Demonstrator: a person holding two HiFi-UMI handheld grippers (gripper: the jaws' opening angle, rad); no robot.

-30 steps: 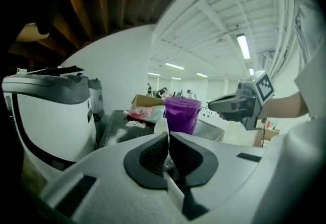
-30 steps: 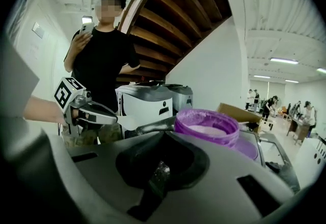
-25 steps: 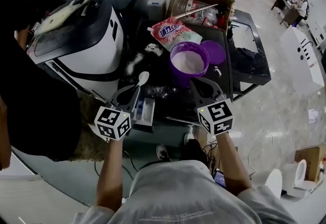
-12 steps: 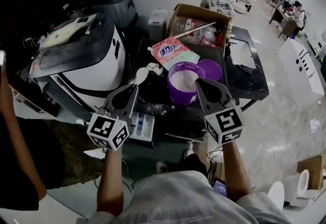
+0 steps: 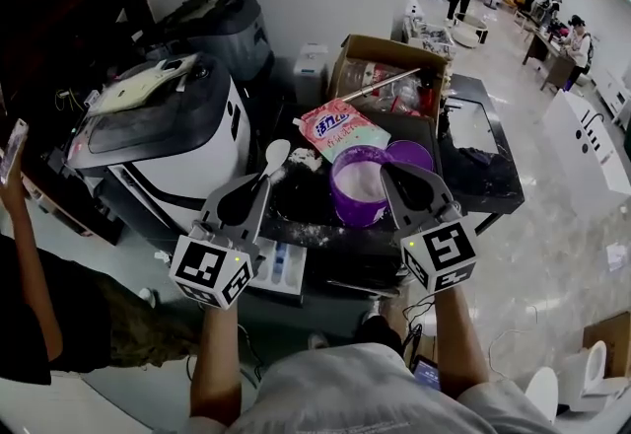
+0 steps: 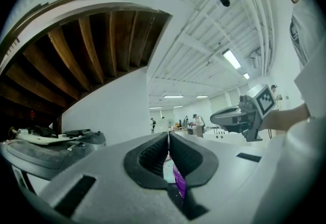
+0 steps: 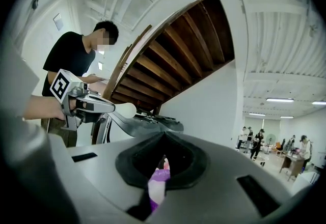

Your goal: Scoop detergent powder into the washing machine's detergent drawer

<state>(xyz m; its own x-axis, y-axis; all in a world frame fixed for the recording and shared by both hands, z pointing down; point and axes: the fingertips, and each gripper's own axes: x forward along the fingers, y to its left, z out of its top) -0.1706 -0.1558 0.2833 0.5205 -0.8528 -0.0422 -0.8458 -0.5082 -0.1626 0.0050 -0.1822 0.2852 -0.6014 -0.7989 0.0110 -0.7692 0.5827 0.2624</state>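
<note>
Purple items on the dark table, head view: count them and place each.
2. The purple tub, holding white powder, stands mid-table in front of the pink detergent bag. The purple lid lies beside it on the right. More may be hidden.

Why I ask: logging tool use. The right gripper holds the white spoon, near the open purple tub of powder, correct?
Not the right gripper: the head view shows the left gripper holding the white spoon, near the open purple tub of powder. The right gripper is shut and empty.
</note>
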